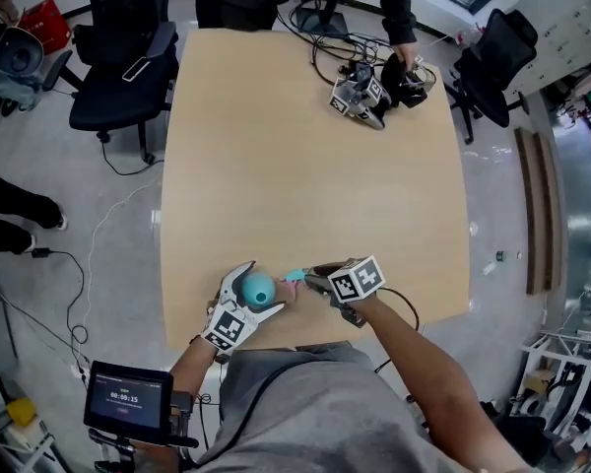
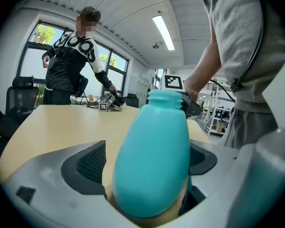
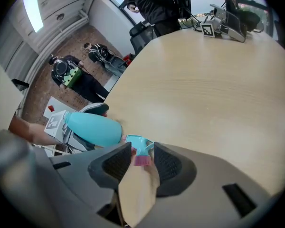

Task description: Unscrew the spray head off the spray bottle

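Left gripper [image 1: 263, 287]: held near level, jaws spread around spray bottle [image 2: 152, 160], one pad clear. Right gripper [image 3: 141, 152]: pitched down over table [image 1: 315, 146], clamped on detached spray head [image 1: 295, 275].

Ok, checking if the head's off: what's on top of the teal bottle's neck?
Nothing: the teal spray bottle has a bare neck. The spray head is apart, in the right gripper. The bottle's inside is hidden.

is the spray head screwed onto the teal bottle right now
No, in the left gripper view the threaded neck of the spray bottle is bare, while the spray head sits apart in the right claw.
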Demonstrator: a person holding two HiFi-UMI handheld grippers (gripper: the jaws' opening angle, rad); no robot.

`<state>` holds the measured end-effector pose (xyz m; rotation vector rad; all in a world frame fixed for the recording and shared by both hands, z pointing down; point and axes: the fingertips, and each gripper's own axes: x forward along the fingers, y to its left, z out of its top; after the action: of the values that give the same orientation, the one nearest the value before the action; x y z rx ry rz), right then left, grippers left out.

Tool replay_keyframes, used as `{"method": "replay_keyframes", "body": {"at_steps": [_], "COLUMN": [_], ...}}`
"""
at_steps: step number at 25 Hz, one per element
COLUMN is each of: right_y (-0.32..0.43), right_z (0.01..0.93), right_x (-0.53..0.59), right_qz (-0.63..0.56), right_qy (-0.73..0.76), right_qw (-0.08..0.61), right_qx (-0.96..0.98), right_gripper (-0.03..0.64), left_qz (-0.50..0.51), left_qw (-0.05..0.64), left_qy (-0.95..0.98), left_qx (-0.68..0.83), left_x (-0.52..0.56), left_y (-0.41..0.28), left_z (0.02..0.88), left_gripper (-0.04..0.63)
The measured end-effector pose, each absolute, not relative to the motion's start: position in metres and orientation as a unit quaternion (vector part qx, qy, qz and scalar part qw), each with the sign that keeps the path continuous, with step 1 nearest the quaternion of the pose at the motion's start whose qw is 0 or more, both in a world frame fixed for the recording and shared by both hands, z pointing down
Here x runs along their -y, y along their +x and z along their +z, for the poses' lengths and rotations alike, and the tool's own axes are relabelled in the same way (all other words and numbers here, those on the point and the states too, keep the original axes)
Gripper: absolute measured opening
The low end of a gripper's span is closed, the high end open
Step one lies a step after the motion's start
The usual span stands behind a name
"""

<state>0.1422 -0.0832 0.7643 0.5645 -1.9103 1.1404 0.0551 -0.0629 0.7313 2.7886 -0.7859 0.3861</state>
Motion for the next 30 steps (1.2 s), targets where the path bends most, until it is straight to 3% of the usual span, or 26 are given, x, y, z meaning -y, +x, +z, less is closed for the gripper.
{"method": "replay_keyframes", "body": {"at_steps": [6,14,17,19,22,25,30], "right_y": [0.156,0.165,0.169,0.172,0.167,0.156,0.122], "right_z": [0.757,0.695,0.660,0.636,0.590,0.531,0.402], "right_x": [0.093,0.098,0.107,0.121,0.136,0.145,0.088], "right_qz": [0.438,0.404,0.344,0.310,0.253,0.191,0.036], "right_qy": [0.251,0.315,0.350,0.373,0.392,0.398,0.386], "right_qw": [0.394,0.287,0.250,0.214,0.171,0.126,0.067], "right_qx": [0.768,0.809,0.835,0.848,0.868,0.888,0.919], "right_gripper": [0.137,0.133,0.009,0.005,0.005,0.005,0.005], "left_qz": [0.154,0.143,0.110,0.081,0.055,0.024,-0.056], "left_qw": [0.106,0.070,0.043,0.023,-0.010,-0.025,0.014], "left_qy": [0.948,0.944,0.941,0.939,0.937,0.933,0.931], "left_qx": [0.256,0.289,0.317,0.333,0.346,0.358,0.361], "left_x": [0.047,0.024,0.033,0.048,0.064,0.078,0.054], "left_y": [0.045,-0.006,-0.023,-0.026,-0.027,-0.026,-0.029], "left_z": [0.726,0.638,0.587,0.556,0.516,0.476,0.395], "left_gripper": [0.462,0.460,0.459,0.452,0.323,0.023,0.005]}}
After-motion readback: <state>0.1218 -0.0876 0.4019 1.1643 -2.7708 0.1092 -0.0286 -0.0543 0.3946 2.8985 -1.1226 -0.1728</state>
